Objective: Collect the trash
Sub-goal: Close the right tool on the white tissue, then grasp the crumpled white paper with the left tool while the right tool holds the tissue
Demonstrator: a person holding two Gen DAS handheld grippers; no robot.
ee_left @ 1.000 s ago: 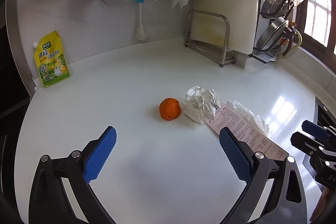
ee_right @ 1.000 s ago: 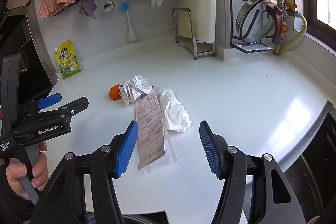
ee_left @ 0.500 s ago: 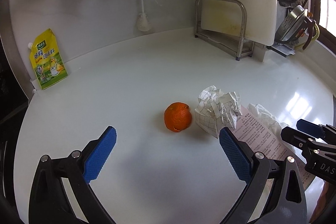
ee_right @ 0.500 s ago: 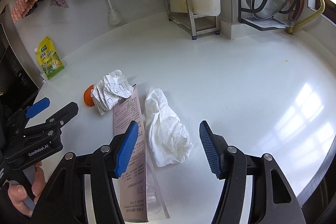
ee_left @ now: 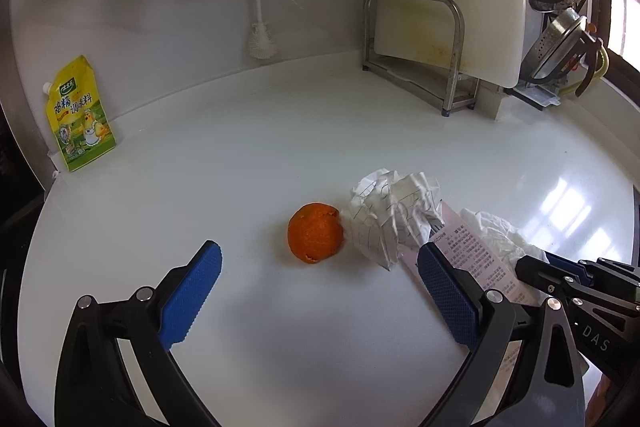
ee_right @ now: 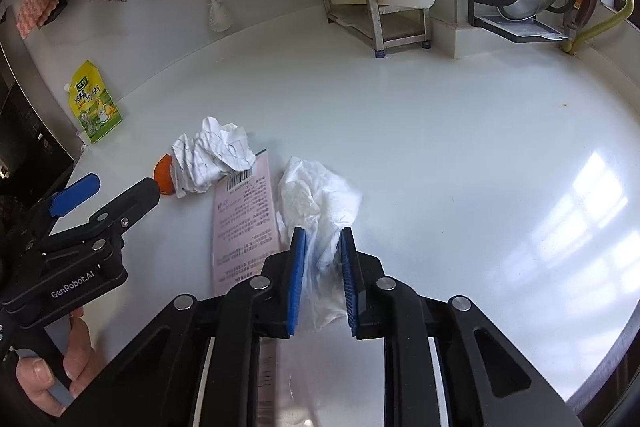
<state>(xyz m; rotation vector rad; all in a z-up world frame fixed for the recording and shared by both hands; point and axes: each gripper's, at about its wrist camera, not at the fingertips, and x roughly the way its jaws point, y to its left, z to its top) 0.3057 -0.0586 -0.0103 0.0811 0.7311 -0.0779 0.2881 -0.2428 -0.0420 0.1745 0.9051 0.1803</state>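
Right wrist view: four scraps on the worktop [ee_right: 440, 131], right gripper [ee_right: 322, 251] fingers pinching one tissue [ee_right: 320, 203] that half-hides the receipt [ee_right: 244, 215], left gripper [ee_left: 316, 291] fingers wide, empty.

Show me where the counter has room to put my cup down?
The widest bare white counter lies right of the white tissue, toward the cutting board rack. Another bare stretch runs between the yellow seasoning pouch and the orange peel. It is crowded around the crumpled paper and receipt.
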